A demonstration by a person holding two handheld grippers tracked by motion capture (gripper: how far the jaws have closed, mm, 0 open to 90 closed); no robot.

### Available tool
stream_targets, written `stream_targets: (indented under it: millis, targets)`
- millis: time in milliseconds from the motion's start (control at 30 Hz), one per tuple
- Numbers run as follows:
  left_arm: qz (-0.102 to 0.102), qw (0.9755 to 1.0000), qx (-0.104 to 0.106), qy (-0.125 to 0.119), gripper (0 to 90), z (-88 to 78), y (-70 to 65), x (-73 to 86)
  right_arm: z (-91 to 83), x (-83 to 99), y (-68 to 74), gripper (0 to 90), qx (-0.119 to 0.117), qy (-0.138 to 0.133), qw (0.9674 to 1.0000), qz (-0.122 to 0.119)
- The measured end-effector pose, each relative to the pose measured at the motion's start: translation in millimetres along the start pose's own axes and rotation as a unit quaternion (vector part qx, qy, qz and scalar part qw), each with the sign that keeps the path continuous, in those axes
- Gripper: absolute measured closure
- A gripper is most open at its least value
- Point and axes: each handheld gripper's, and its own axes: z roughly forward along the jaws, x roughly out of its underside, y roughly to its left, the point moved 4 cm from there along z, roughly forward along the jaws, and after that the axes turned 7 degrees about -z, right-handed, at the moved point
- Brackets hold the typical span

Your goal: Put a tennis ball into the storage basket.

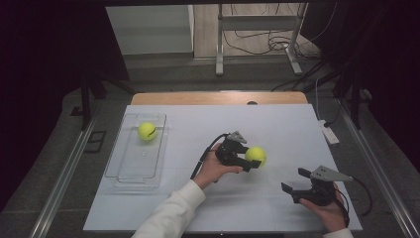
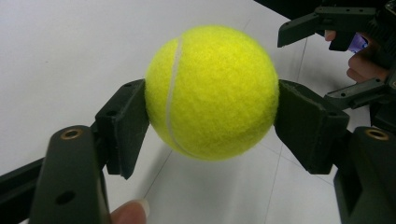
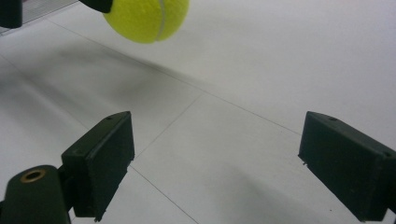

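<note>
Overhead, the left gripper (image 1: 251, 162) pinches a tennis ball (image 1: 256, 155) above the white table (image 1: 277, 129); dark room.

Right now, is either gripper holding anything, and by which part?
The left gripper holds a tennis ball, its pads pressing on opposite sides at the ball's widest part. The right gripper is open and holds nothing.

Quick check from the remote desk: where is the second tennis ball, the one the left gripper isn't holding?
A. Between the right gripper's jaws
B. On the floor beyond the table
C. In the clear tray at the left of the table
C: the second tennis ball lies inside the clear tray, while the left gripper grips the other ball.
</note>
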Motion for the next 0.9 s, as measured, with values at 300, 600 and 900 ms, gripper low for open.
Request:
stream_targets:
  millis: [300,600,900]
  targets:
    - [0.003,0.9999,-0.007,-0.007,29.4,-12.9,0.5,1.8,0.2,-0.1,0.1,10.7,0.0,0.0,1.0,0.0]
    - [0.002,0.9998,-0.013,-0.014,29.3,-24.4,3.6,6.7,0.6,0.1,0.2,10.7,0.0,0.001,1.0,-0.001]
    - [0.0,0.9996,-0.017,-0.023,29.3,-35.9,5.7,12.0,0.8,0.1,0.5,10.7,0.001,0.002,1.0,-0.001]
